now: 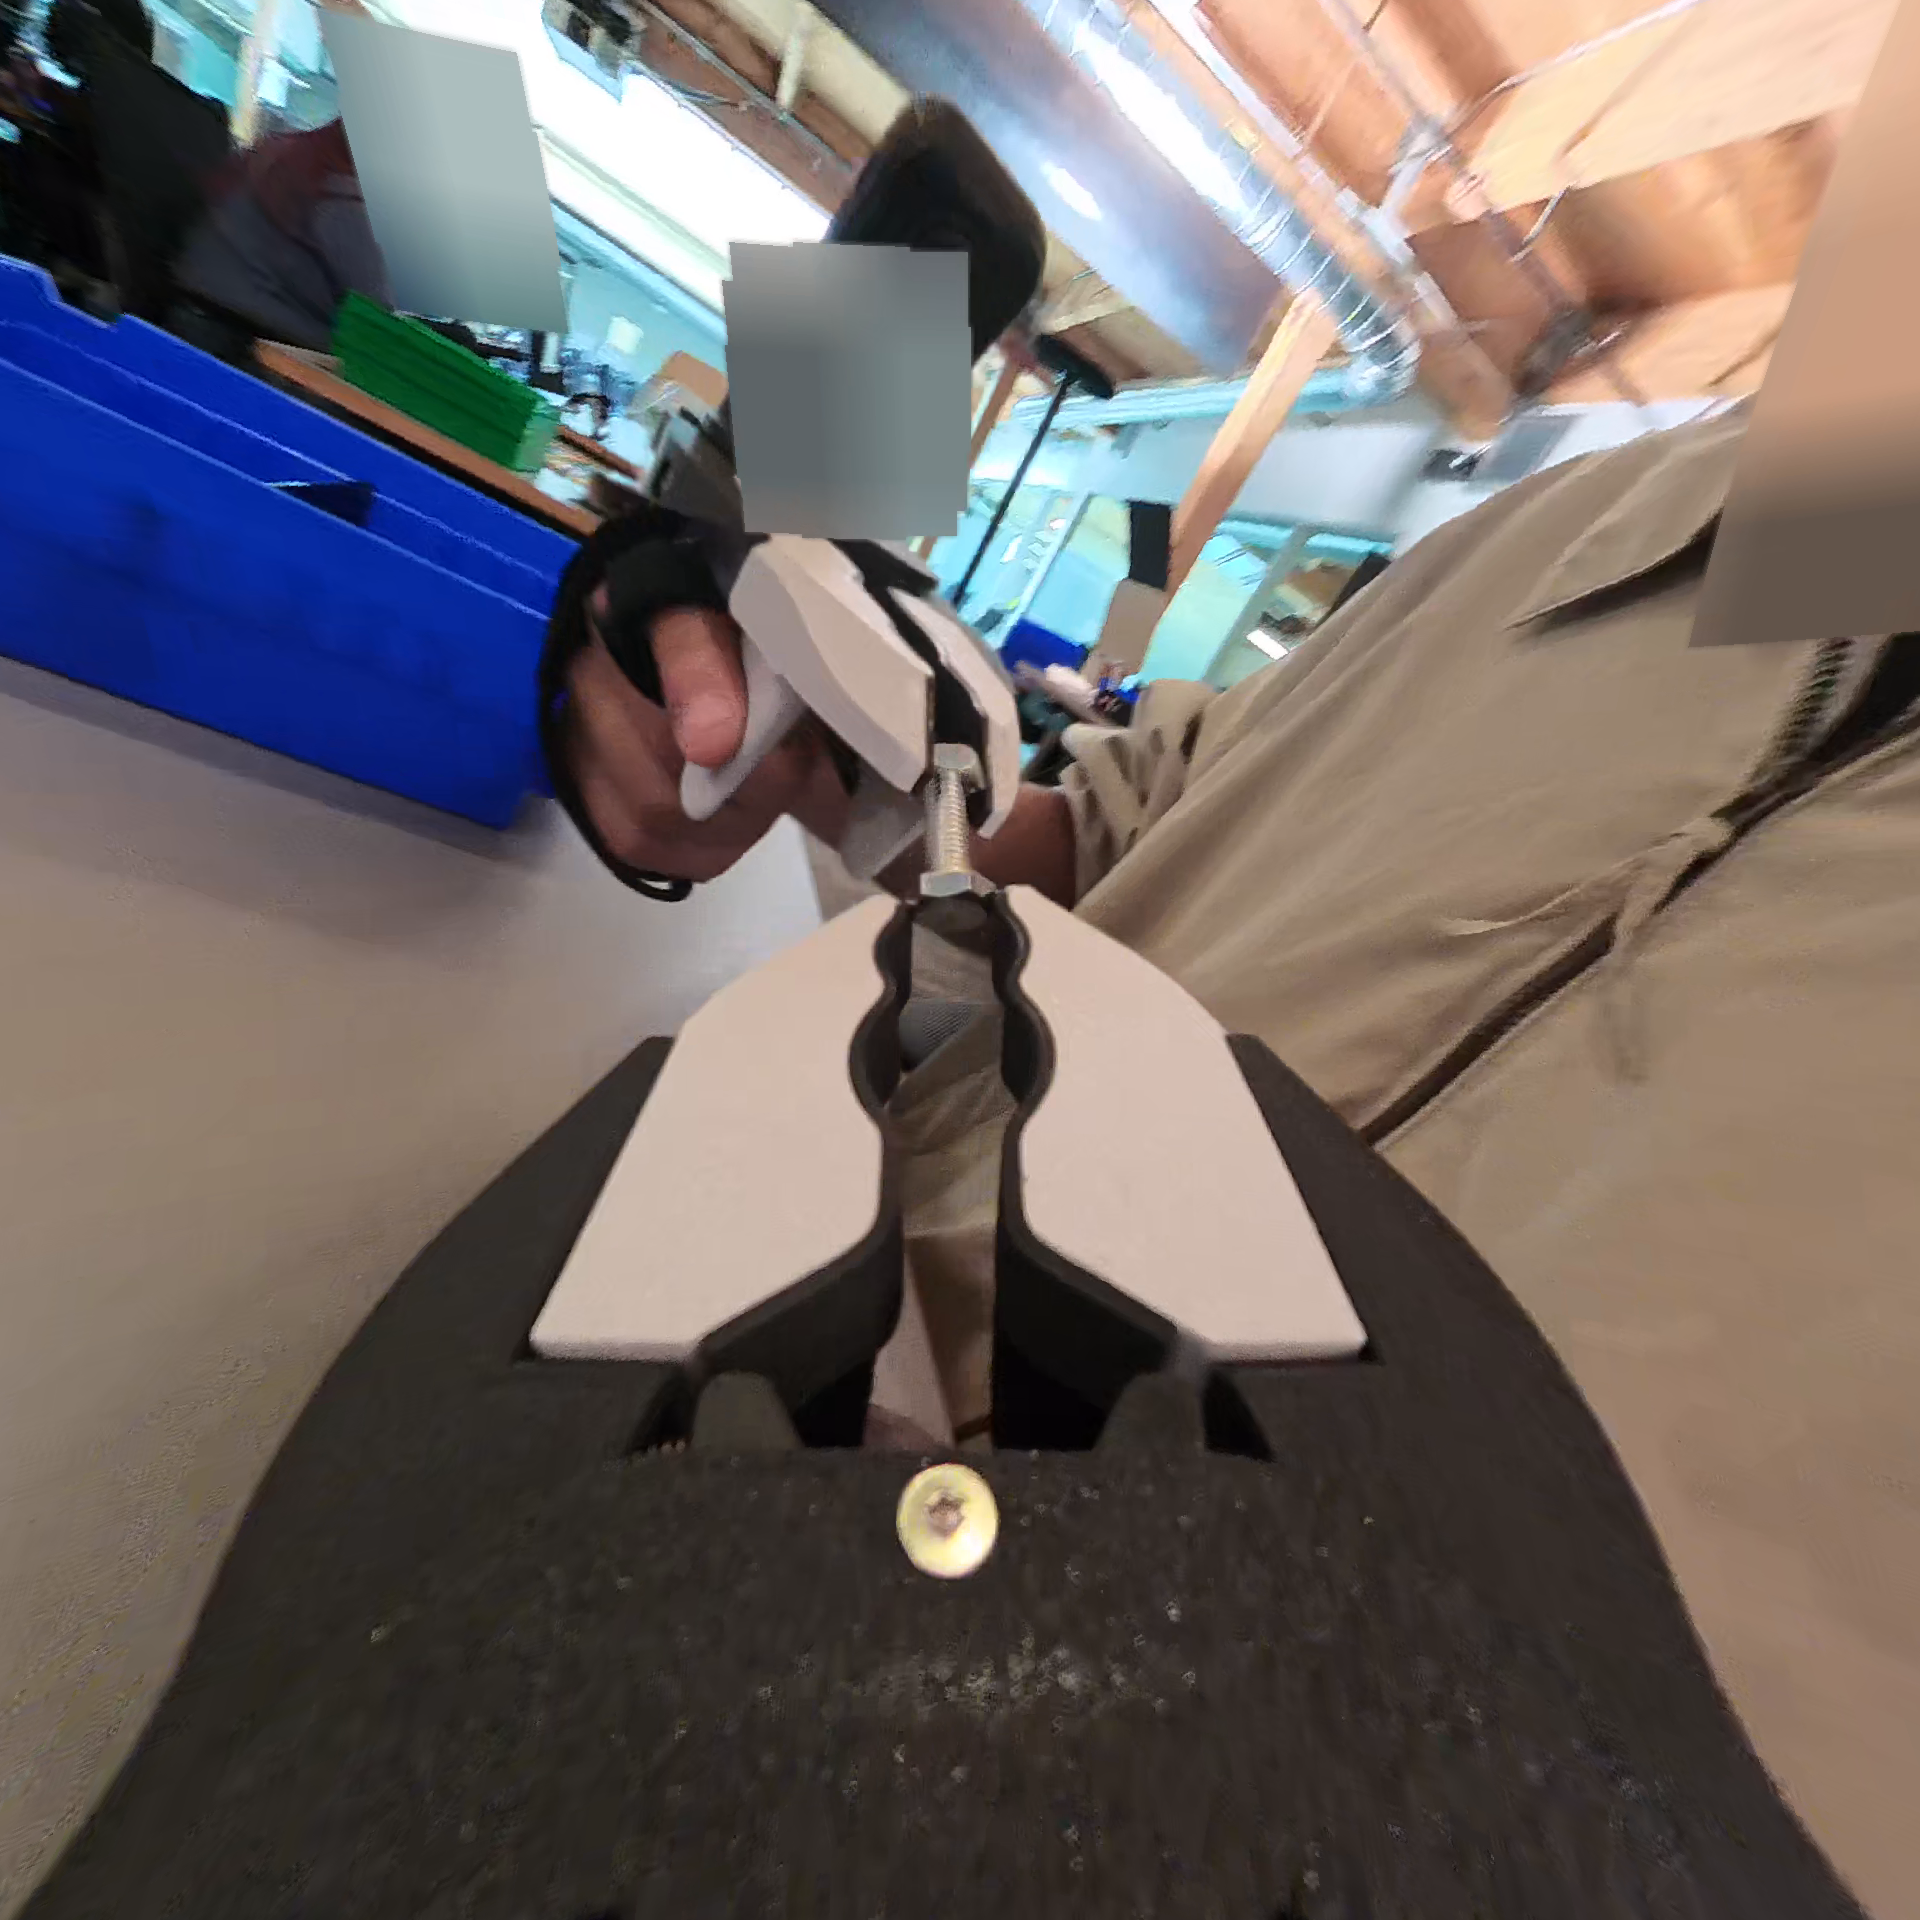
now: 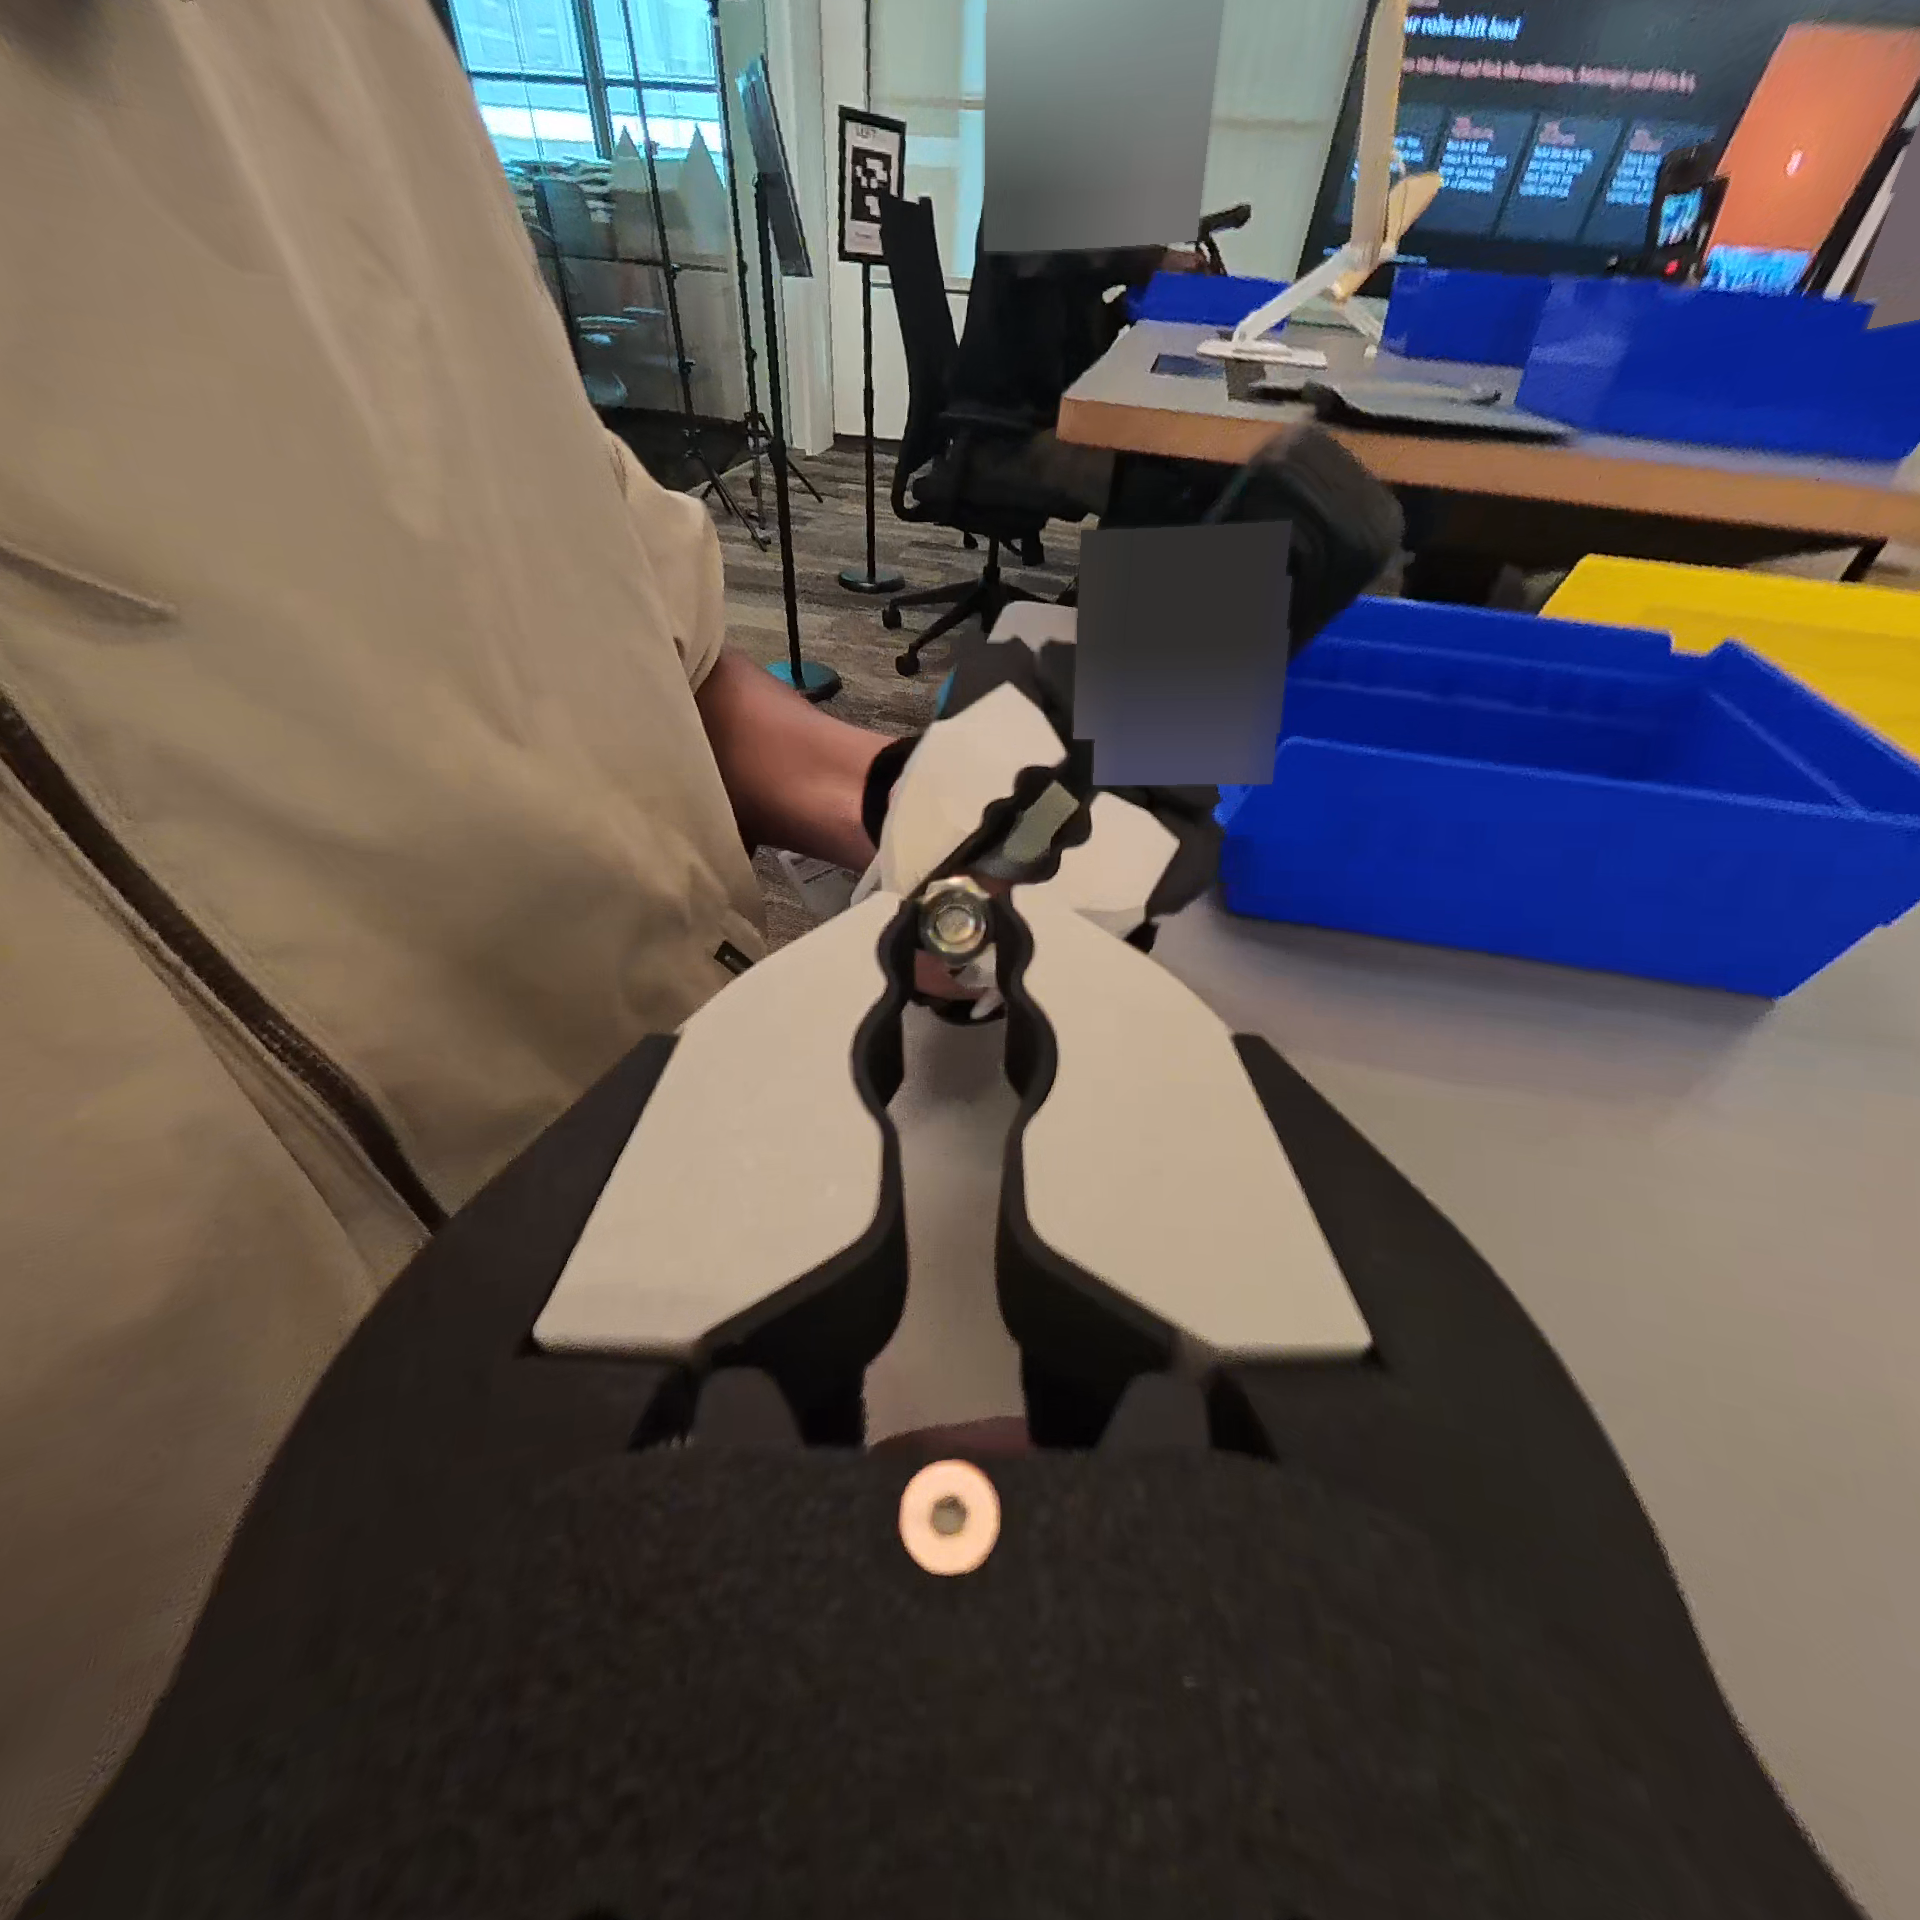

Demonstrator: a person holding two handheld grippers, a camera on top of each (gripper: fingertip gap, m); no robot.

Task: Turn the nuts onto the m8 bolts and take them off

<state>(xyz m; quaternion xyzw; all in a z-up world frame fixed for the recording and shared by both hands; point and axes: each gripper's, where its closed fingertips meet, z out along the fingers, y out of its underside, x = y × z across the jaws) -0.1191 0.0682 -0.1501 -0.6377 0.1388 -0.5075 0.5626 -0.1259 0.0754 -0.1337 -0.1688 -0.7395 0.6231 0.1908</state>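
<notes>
Two grippers are meeting over the grey desk (image 2: pixel 1558 1195), each one clamping an end of the same fastener. In the left wrist view, the left gripper (image 1: pixel 951 902) is nipping a silver hex nut (image 1: pixel 951 884) between its very fingertips, its jaws drawn almost together with only the nut's width between them. The threaded bolt (image 1: pixel 948 826) is rising out of that nut, away from the camera, and its head is sitting pinched in the tips of the right gripper (image 1: pixel 951 764), which is coming in from the far side in a person's hand (image 1: pixel 665 748) wearing a black fingerless glove. The whole assembly is hanging in the air, off the desk, close in front of the person's tan jacket (image 1: pixel 1455 935).

From the right wrist view, the right gripper (image 2: pixel 951 925) is closing narrowly on the bolt's head (image 2: pixel 948 923), seen end-on, with the left gripper (image 2: pixel 971 868) reaching in from behind it at a slant. How far the nut is threaded along the bolt I cannot tell beyond its sitting near the end opposite the head.

Several blue bins are standing along the desk's far side: one (image 2: pixel 1558 810) near the right gripper's work, another (image 1: pixel 239 582) behind the gloved hand.
</notes>
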